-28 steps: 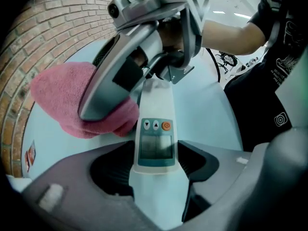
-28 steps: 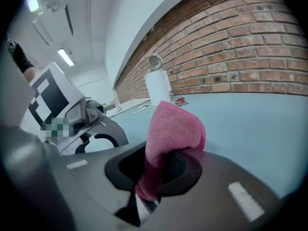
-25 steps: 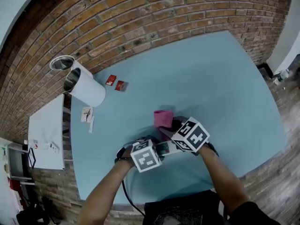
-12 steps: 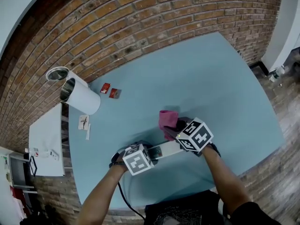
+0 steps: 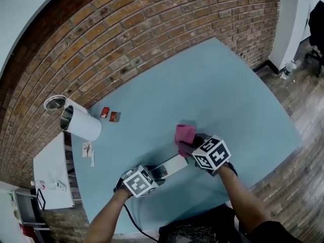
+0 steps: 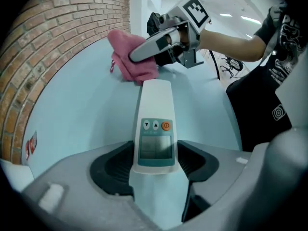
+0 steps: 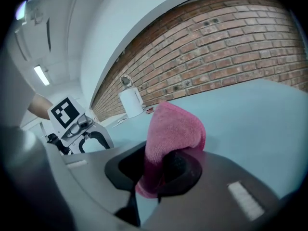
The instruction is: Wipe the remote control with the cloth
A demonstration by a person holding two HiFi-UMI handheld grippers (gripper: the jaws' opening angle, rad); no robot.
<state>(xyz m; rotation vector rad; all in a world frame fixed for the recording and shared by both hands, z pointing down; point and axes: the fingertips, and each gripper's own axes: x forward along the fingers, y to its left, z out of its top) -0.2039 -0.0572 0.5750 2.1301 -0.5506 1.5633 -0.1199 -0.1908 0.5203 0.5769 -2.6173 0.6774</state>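
Note:
A white remote control (image 5: 169, 167) (image 6: 155, 124) with a small screen and an orange button lies on the blue table (image 5: 228, 95). My left gripper (image 5: 153, 174) (image 6: 155, 161) is shut on its near end, pointing steeply down. The pink cloth (image 5: 185, 134) (image 6: 130, 57) (image 7: 173, 129) is bunched up, with my right gripper (image 5: 190, 145) (image 7: 166, 170) shut on it. It sits at the remote's far tip, slightly to one side. From the left gripper view the right gripper (image 6: 173, 32) reaches in from the far side; whether the cloth touches the remote I cannot tell.
A white cylinder (image 5: 81, 125) (image 7: 131, 101) lies at the table's far left with a metal tin (image 5: 54, 103) beside it. Two red packets (image 5: 110, 115) and paper slips (image 5: 89, 152) lie nearby. A white side table (image 5: 50, 178) stands at the left, a brick wall (image 5: 152, 29) behind.
My right gripper has carried the cloth along the remote, away from the left gripper to its far end, so more of the remote shows. The left gripper kept its hold in place.

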